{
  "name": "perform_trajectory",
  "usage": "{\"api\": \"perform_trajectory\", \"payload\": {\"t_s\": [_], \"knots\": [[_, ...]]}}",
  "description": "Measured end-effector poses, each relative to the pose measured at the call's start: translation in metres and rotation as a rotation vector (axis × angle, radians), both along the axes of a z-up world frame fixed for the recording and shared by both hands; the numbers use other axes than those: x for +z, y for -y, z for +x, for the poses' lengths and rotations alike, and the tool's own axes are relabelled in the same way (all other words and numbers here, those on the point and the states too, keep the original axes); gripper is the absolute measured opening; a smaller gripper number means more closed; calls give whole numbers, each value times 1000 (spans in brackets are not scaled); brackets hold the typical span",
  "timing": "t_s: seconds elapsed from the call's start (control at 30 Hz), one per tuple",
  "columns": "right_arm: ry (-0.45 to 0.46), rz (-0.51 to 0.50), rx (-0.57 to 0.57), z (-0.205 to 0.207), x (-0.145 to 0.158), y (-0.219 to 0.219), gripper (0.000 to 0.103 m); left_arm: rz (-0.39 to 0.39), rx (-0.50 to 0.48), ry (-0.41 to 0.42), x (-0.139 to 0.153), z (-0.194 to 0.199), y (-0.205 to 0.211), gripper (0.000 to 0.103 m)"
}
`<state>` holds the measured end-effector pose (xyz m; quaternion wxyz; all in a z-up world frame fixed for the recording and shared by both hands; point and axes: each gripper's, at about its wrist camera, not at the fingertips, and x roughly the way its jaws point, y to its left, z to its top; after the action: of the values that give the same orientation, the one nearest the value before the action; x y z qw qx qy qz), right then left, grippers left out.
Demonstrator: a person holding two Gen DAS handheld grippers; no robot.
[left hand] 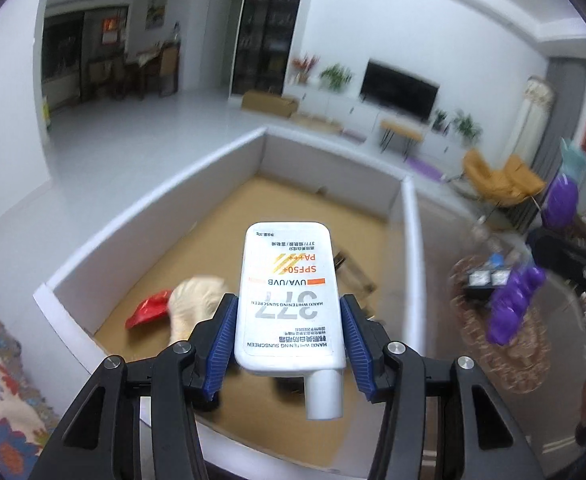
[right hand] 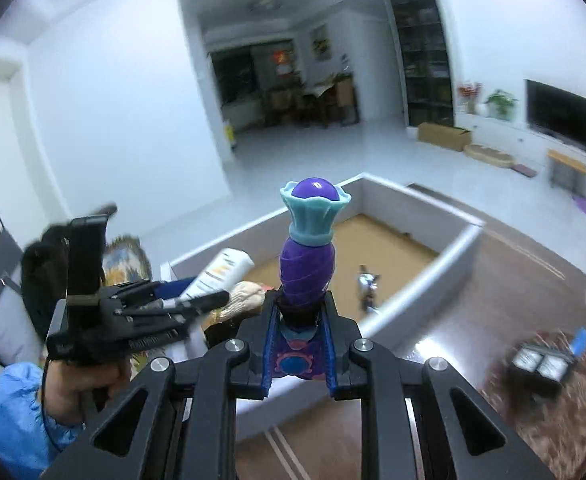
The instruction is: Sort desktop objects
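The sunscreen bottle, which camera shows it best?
The left wrist view. There the sunscreen bottle sits centred between the left gripper's blue pads, its label readable and its cap toward the camera. The right wrist view catches only part of it, tilted at the left, partly hidden behind that gripper's fingers.

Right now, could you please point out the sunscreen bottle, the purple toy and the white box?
sunscreen bottle [left hand: 289, 300]: left wrist view, label.
purple toy [right hand: 307, 270]: right wrist view, ribbed body.
white box [left hand: 325, 168]: left wrist view, far wall.
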<state>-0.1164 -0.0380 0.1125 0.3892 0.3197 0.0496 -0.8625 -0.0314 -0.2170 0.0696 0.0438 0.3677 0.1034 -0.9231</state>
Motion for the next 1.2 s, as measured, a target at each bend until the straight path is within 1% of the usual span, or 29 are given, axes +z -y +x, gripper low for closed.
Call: {"api": "perform_trajectory", "payload": {"t_s": [0.1,0.13,0.2,0.23,0.27,0.3,0.33,0.37,0.4,0.5,0.57,0.6,0.67,0.73,0.77,0.8,0.83,0.87,0.93,1.0,1.03,1.07,1.13,1.2], "knots": [[80,85,6,-31,-29,44,20,14,17,109,-30,-16,9,51],[133,121,4,-47,-45,60,20,17,32,148,-39,-23,10,52],[186,130,-20,-68,-61,75,23,22,50,183,-50,-30,12,54],[203,110,-33,-79,-68,81,26,23,56,183,-52,-31,13,59],[204,88,-47,-83,-69,82,34,11,59,173,-52,-30,12,67],[199,63,-65,-87,-68,81,49,-7,65,163,-51,-28,11,74],[191,30,-89,-92,-65,78,59,-28,77,145,-49,-24,9,84],[171,-8,-114,-91,-59,70,79,-50,87,116,-46,-19,9,89],[147,-39,-136,-90,-54,64,90,-63,93,93,-44,-15,12,90],[72,-92,-181,-81,-37,43,90,-61,102,63,-40,-3,9,90],[43,-86,-217,-70,-32,23,91,-44,93,27,-34,6,2,90],[30,-81,-233,-65,-29,12,94,-40,82,6,-31,11,-5,90],[-8,-46,-277,-50,-38,-20,99,-38,42,-38,-20,22,-27,90],[-46,12,-325,-34,-55,-60,101,-31,-20,-77,-10,30,-57,91],[-53,36,-341,-29,-60,-74,101,-23,-60,-91,-3,31,-75,93],[-53,75,-366,-22,-73,-95,101,-12,-114,-101,-1,35,-96,95],[-44,113,-396,-13,-88,-118,101,-4,-149,-105,1,36,-110,102],[-30,140,-416,-7,-99,-136,101,5,-209,-105,0,38,-134,103],[18,220,-477,6,-128,-178,101,13,-313,-82,-7,37,-172,103],[50,282,-538,16,-148,-209,101,17,-414,-6,-26,29,-212,103],[63,308,-572,21,-157,-227,101,4,-454,37,-40,23,-231,103],[82,323,-600,24,-164,-244,101,-23,-488,73,-53,16,-248,103],[124,332,-641,29,-172,-270,101,-91,-524,134,-80,2,-277,103],[182,312,-664,27,-177,-285,101,-152,-521,183,-104,-13,-294,103]]}}
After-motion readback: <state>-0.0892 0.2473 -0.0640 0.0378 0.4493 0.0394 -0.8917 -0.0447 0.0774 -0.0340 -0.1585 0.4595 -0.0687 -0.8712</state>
